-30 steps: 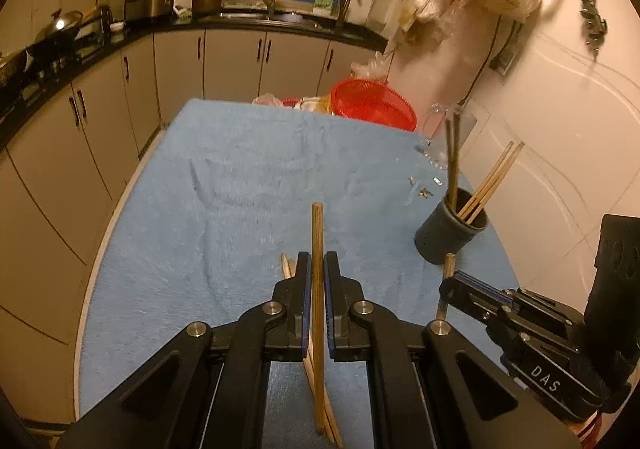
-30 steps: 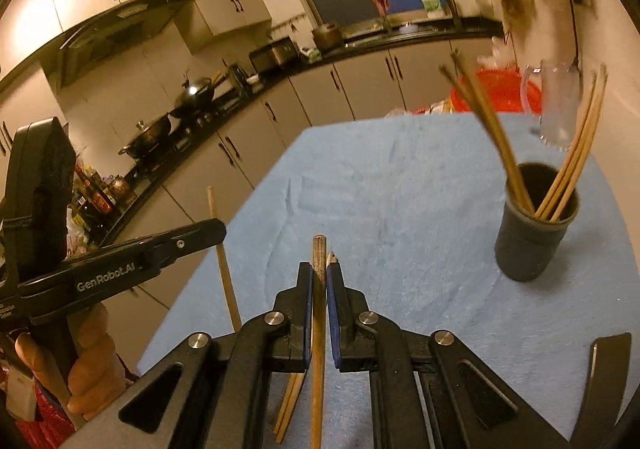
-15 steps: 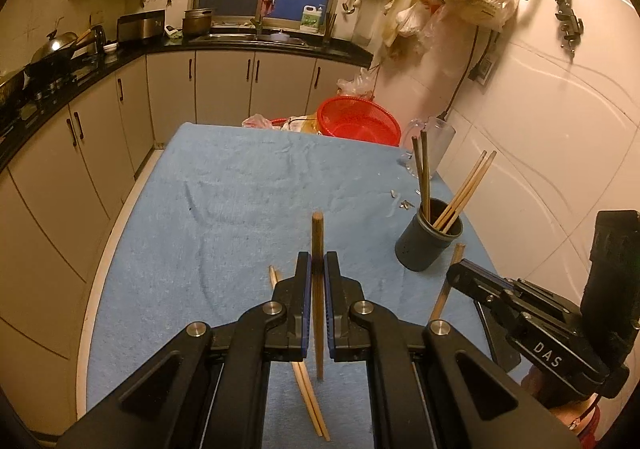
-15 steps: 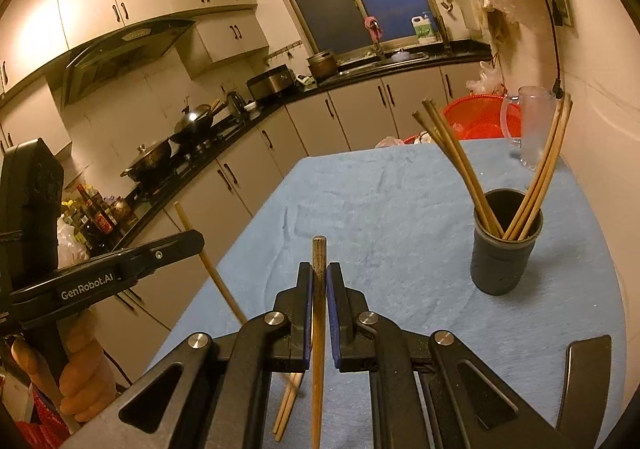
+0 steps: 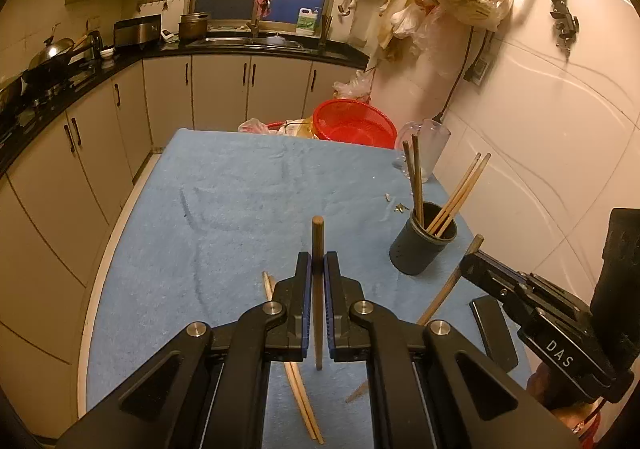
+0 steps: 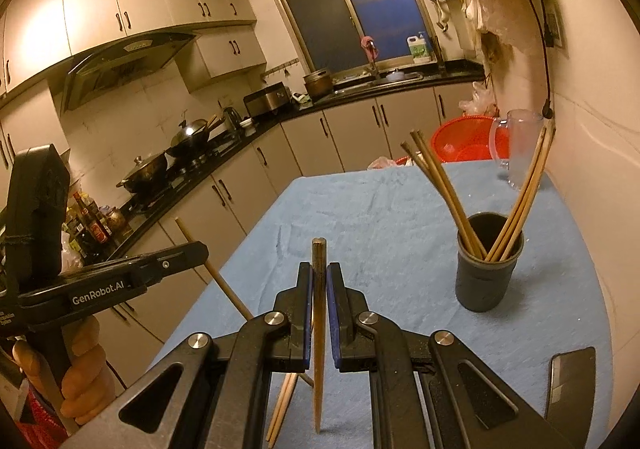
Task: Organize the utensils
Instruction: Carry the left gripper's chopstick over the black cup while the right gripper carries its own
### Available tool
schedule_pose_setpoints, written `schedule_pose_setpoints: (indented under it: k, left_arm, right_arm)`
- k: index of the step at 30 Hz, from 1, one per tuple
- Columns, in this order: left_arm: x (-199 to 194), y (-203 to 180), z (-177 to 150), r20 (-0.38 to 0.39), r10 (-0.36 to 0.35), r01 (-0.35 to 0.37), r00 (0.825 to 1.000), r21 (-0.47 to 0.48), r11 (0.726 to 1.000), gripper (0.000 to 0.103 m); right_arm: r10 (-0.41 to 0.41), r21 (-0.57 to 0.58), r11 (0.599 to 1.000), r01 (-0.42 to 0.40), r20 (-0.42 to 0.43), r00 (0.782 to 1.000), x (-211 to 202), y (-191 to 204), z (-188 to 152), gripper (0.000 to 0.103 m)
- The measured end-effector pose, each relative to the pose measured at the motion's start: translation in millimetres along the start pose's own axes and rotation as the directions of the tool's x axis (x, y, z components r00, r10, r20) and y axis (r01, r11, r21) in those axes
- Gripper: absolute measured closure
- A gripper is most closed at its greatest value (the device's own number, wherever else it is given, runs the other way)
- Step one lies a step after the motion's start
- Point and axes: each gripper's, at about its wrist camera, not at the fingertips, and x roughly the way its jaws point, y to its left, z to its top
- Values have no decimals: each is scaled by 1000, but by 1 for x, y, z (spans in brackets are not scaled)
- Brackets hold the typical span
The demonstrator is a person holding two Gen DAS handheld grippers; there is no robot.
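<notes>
Each gripper, left (image 5: 317,269) and right (image 6: 319,281), is clamped on one chopstick (image 5: 317,289) above the blue cloth (image 5: 240,209), the dark cup (image 6: 489,269) of chopsticks far right

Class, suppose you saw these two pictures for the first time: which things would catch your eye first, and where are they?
Each view's foreground shows a gripper shut on one chopstick: the left gripper and the right gripper. Right of centre on the blue cloth stands a dark holder with chopsticks fanning out. At the table's far end sits a bright red basket.
</notes>
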Motion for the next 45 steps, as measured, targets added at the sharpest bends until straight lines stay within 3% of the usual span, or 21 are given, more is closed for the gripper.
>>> schedule_pose_setpoints:
  k: [32,45]
  left_arm:
    - [9,-36,17,-14,-28,29,999,62,998,97]
    - [18,-78,45,-17,-74,76,997,111,991,97]
  right_arm:
    - [-58,30,998,56,77,995,-39,-25,13,95]
    - [-111,57,993,104,139,984,-71,-58,48,95]
